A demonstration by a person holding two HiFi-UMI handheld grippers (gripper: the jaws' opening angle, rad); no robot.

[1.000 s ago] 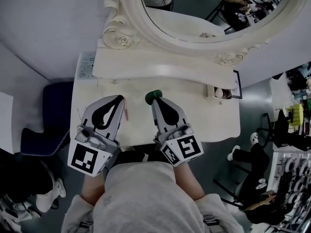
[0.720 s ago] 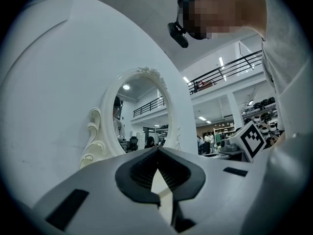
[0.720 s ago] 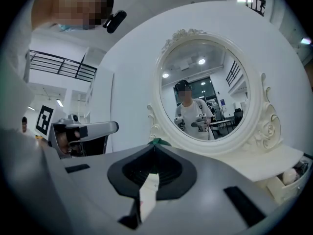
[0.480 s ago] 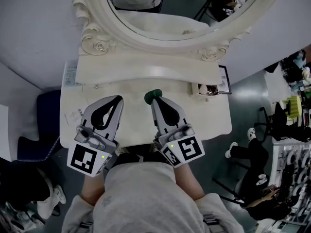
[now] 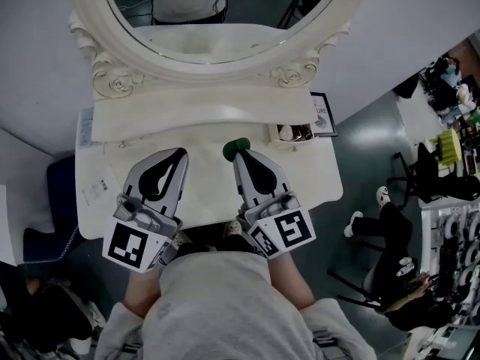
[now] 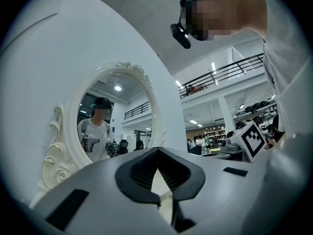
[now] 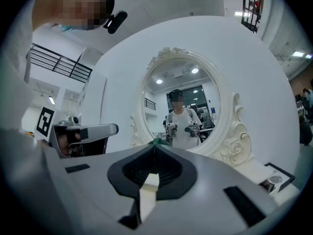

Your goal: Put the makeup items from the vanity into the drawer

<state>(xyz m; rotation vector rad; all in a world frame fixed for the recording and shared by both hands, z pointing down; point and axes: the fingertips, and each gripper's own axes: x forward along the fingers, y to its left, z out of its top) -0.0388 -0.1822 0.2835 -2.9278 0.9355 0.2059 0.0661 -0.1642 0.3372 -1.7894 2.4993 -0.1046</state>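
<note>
My right gripper hangs over the middle of the white vanity top, jaws shut on a small dark green item that sticks out past the fingertips. In the right gripper view only a sliver of the green item shows above the closed tips of that gripper. To its left, my left gripper is shut with nothing visible in it; its closed tips point toward the oval mirror. No drawer is in sight.
The ornate oval mirror stands at the back of the vanity. A small holder with items and a framed card sit at the back right. Paper labels lie at the left edge. A dark blue seat is left of the table.
The head view has swung, so the vanity and mirror sit further left and up in the picture. Both grippers keep their pose. The pink pencil beside the left gripper no longer shows.
</note>
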